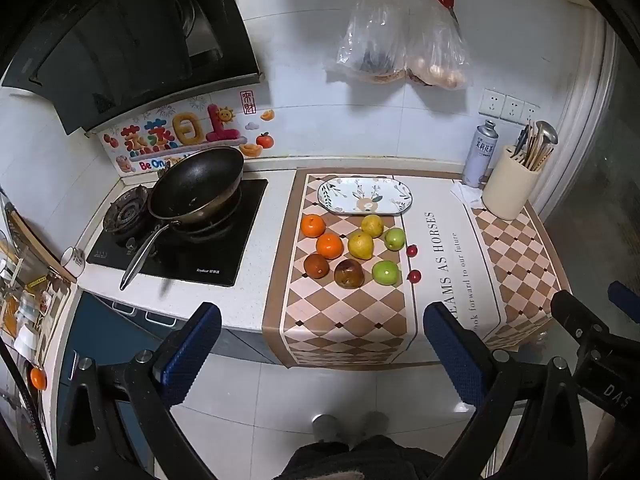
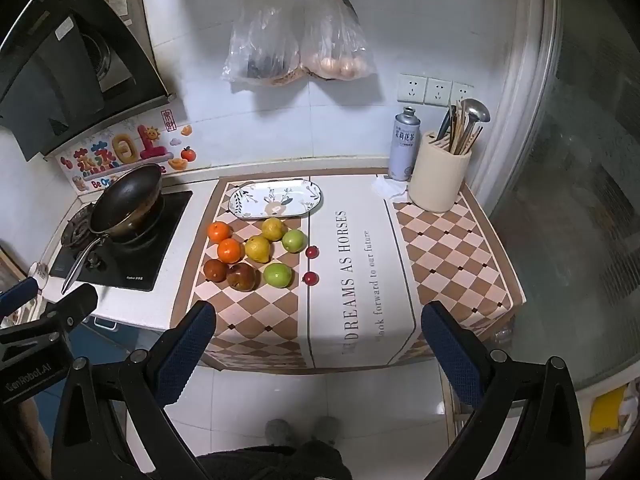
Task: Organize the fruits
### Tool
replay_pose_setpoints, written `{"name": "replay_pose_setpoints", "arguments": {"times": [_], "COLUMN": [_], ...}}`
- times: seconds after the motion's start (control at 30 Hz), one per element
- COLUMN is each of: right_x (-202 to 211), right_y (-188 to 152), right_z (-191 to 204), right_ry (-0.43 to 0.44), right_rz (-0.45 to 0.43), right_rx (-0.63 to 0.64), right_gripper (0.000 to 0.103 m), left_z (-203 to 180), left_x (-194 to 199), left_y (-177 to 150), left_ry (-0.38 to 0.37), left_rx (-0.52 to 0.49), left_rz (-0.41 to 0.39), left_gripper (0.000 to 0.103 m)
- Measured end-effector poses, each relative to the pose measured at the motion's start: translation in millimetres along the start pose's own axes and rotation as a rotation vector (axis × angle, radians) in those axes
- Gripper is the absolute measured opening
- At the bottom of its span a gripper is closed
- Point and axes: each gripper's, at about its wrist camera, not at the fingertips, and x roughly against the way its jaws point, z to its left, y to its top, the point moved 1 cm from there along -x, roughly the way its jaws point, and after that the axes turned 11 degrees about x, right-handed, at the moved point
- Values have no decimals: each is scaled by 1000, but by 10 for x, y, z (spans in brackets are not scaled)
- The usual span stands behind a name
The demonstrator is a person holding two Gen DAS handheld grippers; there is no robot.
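Fruits sit mid-frame on our checkered mat (image 1: 348,320): two oranges (image 1: 312,225), two yellow pears (image 1: 360,245), two green apples (image 1: 385,272), two dark brownish fruits (image 1: 349,273) and two small red ones (image 1: 413,276) just right of them. The patterned plate (image 1: 365,195) lies empty right above. Our left gripper (image 1: 322,344) and right gripper (image 2: 318,340) both hang off the counter edge at the bottom, spread wide, holding nothing. Wok (image 1: 196,184) at left, utensil holder (image 1: 507,184) far right.
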Motion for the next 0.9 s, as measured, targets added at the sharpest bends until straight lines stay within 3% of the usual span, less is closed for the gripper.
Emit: {"name": "replay_pose_setpoints", "arguments": {"times": [0.5, 0.9], "right_x": [70, 98], "right_y": [188, 59], "right_z": [43, 31], "right_ry": [8, 3], "right_rz": [2, -17], "right_rx": [4, 3], "right_gripper": [103, 103], "left_z": [4, 0], "left_x": [1, 53], "left_y": [2, 72], "left_ry": [0, -5], "left_rx": [1, 2], "left_rz": [-6, -8], "left_gripper": [103, 103]}}
